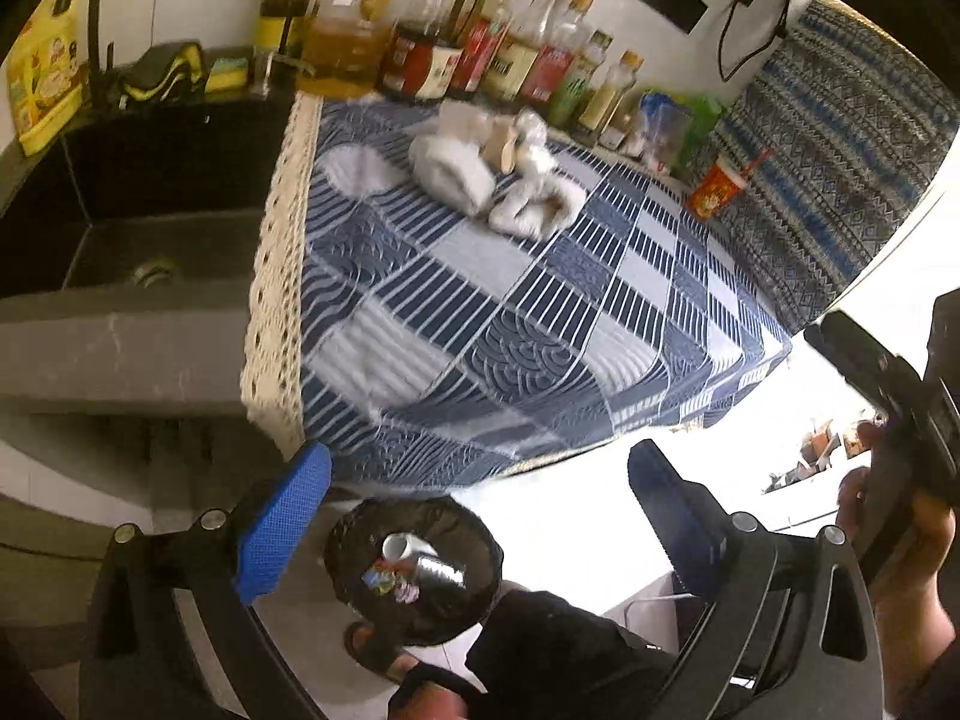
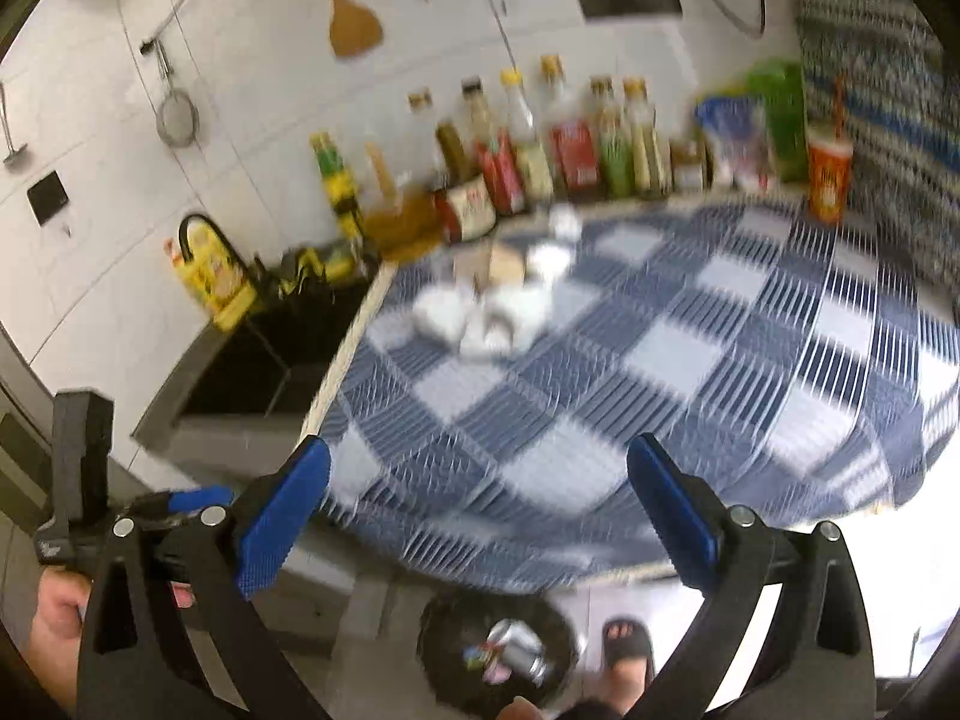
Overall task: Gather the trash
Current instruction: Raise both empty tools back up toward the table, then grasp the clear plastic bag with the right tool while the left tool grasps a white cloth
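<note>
A pile of crumpled white tissues and paper scraps [image 1: 498, 174] lies on the blue-and-white quilted cloth [image 1: 480, 324] covering the counter; the blurred right wrist view shows the same tissue pile [image 2: 498, 300]. An orange paper cup with a straw [image 1: 717, 186] stands at the counter's far right, the cup [image 2: 828, 180] next to the patterned cover. On the floor below the counter edge is a black-bagged bin [image 1: 414, 570] holding a metal can and wrappers; the bin [image 2: 498, 654] also appears in the right wrist view. My left gripper [image 1: 477, 480] and right gripper [image 2: 477, 504] hang above the bin, both open and empty.
A dark sink [image 1: 138, 204] with a black tap adjoins the counter on the left. Several sauce and oil bottles [image 1: 480, 48] line the wall behind the tissues. A person's sandalled foot [image 2: 627, 648] stands beside the bin. A hand [image 1: 900, 552] holds the other tool at the right.
</note>
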